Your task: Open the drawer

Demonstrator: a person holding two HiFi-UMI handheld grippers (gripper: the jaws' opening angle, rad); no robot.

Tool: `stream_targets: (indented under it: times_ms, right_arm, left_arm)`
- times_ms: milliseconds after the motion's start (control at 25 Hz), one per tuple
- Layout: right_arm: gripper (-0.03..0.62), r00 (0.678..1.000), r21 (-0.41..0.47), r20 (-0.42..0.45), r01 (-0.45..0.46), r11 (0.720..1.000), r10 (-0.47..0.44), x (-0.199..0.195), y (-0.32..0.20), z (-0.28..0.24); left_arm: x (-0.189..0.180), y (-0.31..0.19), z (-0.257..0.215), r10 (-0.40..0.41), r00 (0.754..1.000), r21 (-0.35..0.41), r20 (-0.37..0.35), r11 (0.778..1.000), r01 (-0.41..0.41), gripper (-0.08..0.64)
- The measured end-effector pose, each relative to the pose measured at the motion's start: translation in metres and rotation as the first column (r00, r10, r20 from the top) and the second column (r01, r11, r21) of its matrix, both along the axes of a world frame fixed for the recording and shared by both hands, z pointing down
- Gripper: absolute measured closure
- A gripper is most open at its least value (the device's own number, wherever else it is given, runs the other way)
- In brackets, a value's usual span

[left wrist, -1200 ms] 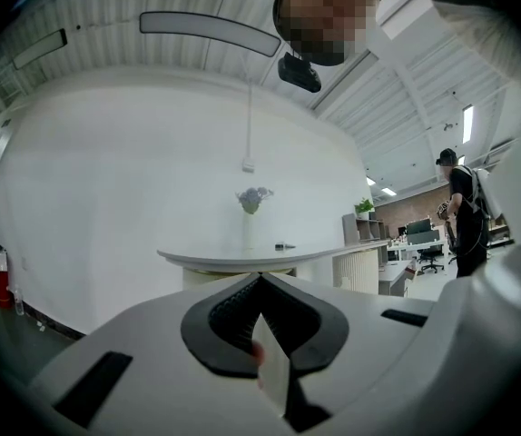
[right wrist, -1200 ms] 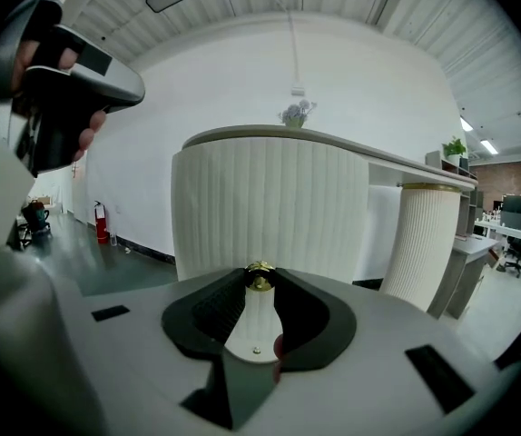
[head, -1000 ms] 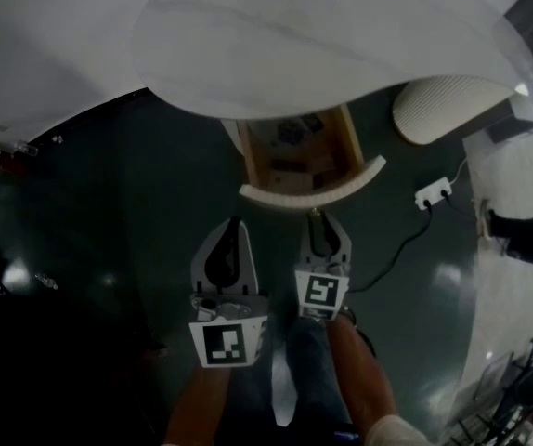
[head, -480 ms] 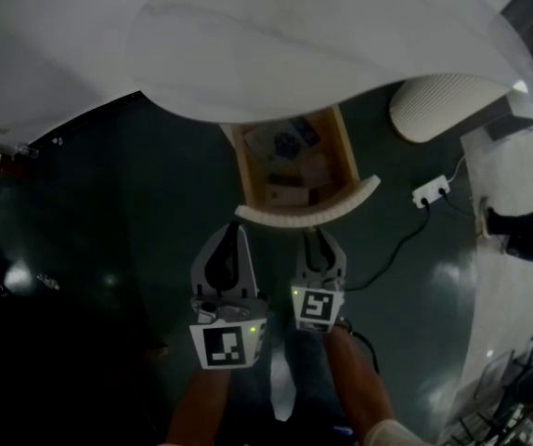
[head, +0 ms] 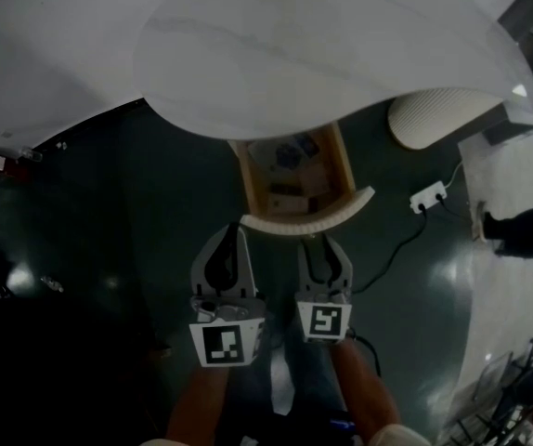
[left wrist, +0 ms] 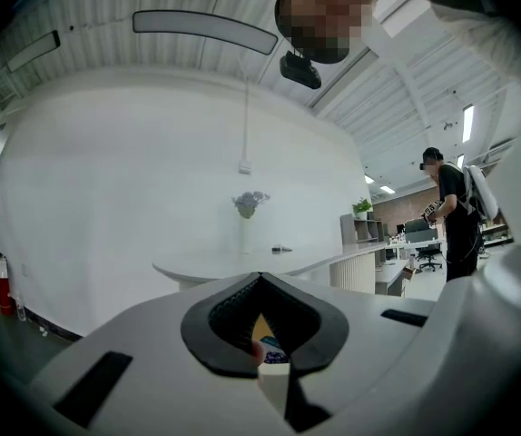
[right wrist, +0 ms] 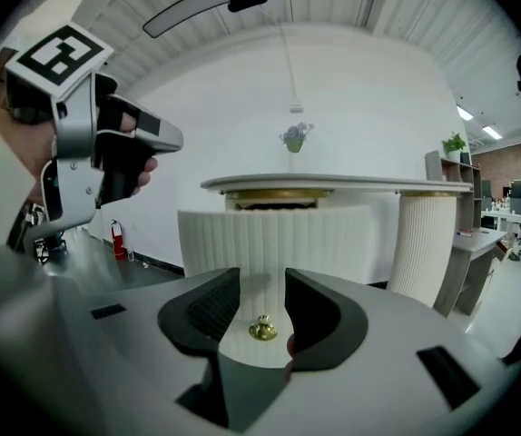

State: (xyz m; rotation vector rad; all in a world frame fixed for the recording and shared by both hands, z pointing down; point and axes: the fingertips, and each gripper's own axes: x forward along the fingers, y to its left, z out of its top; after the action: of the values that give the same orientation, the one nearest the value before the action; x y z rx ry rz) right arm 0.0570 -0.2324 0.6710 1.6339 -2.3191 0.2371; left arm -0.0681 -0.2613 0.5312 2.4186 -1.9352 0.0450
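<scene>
The drawer (head: 294, 189) stands pulled out from under the white table (head: 322, 54), with its ribbed curved front (head: 308, 221) on the near side and papers and boxes showing inside. The right gripper (head: 323, 249) sits just near of that front. Its jaws have just been opening and now stand wide apart. The small brass knob (right wrist: 261, 329) is between them, with neither pad pressing on it. To its left, the left gripper (head: 227, 249) hangs close to the front's left end, jaws together and holding nothing.
</scene>
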Motion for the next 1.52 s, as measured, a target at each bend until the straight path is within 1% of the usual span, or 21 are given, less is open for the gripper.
stream_targets:
  times_ms: [200, 360, 520, 640, 760, 880, 960, 1040, 1160, 1280, 1400, 1520]
  right_arm:
    - [0.448, 1.000, 0.048, 0.021, -0.001, 0.999, -0.001, 0.004, 0.004, -0.056]
    - [0.449, 0.999, 0.108, 0.042, -0.007, 0.994, 0.003, 0.010, 0.006, -0.122]
    - [0.449, 0.999, 0.192, 0.030, 0.014, 0.981, -0.020, 0.010, 0.003, -0.191]
    - [0.449, 0.999, 0.242, 0.045, 0.008, 0.970, -0.020, 0.007, -0.001, -0.237]
    - [0.449, 0.998, 0.286, 0.059, 0.007, 0.958, -0.025, 0.008, -0.001, -0.280]
    - [0.449, 0.996, 0.313, 0.081, 0.007, 0.950, -0.034, 0.006, 0.002, -0.316]
    - [0.449, 0.996, 0.337, 0.074, 0.026, 0.941, -0.054, 0.002, 0.008, -0.338]
    - [0.449, 0.995, 0.355, 0.070, 0.042, 0.934, -0.071, -0.002, 0.014, -0.358]
    - [0.451, 0.994, 0.375, 0.078, 0.046, 0.926, -0.081, -0.004, 0.020, -0.386]
    - [0.471, 0.992, 0.411, 0.083, 0.050, 0.910, -0.092, -0.004, 0.029, -0.412]
    - [0.512, 0.991, 0.438, 0.091, 0.047, 0.898, -0.097, -0.001, 0.037, -0.429]
    - [0.570, 0.992, 0.455, 0.096, 0.035, 0.890, -0.087, 0.004, 0.040, -0.439]
  left_arm:
    - [-0.006, 0.002, -0.027, -0.009, 1.000, -0.001, 0.013, 1.000, 0.009, 0.565]
    - [-0.006, 0.011, -0.066, -0.012, 1.000, -0.001, 0.013, 1.000, 0.012, 0.564]
    - [-0.003, 0.017, -0.110, 0.003, 1.000, 0.012, 0.017, 1.000, -0.003, 0.564]
    - [0.004, 0.021, -0.144, 0.031, 0.999, 0.040, 0.007, 0.999, -0.031, 0.565]
    - [0.007, 0.029, -0.169, 0.042, 0.999, 0.043, 0.009, 0.998, -0.043, 0.565]
    - [0.004, 0.038, -0.195, 0.040, 0.999, 0.059, 0.016, 0.997, -0.041, 0.565]
    - [0.000, 0.044, -0.212, 0.034, 0.999, 0.077, 0.017, 0.996, -0.035, 0.565]
    - [-0.007, 0.050, -0.224, 0.029, 0.999, 0.074, 0.030, 0.997, -0.031, 0.565]
    - [-0.015, 0.055, -0.241, 0.027, 0.998, 0.087, 0.051, 0.996, -0.031, 0.565]
    - [-0.020, 0.062, -0.254, 0.022, 0.999, 0.112, 0.040, 0.993, -0.026, 0.565]
    - [-0.022, 0.067, -0.262, 0.026, 0.999, 0.138, 0.047, 0.990, -0.033, 0.565]
    - [-0.020, 0.069, -0.266, 0.029, 0.999, 0.152, 0.025, 0.988, -0.033, 0.565]
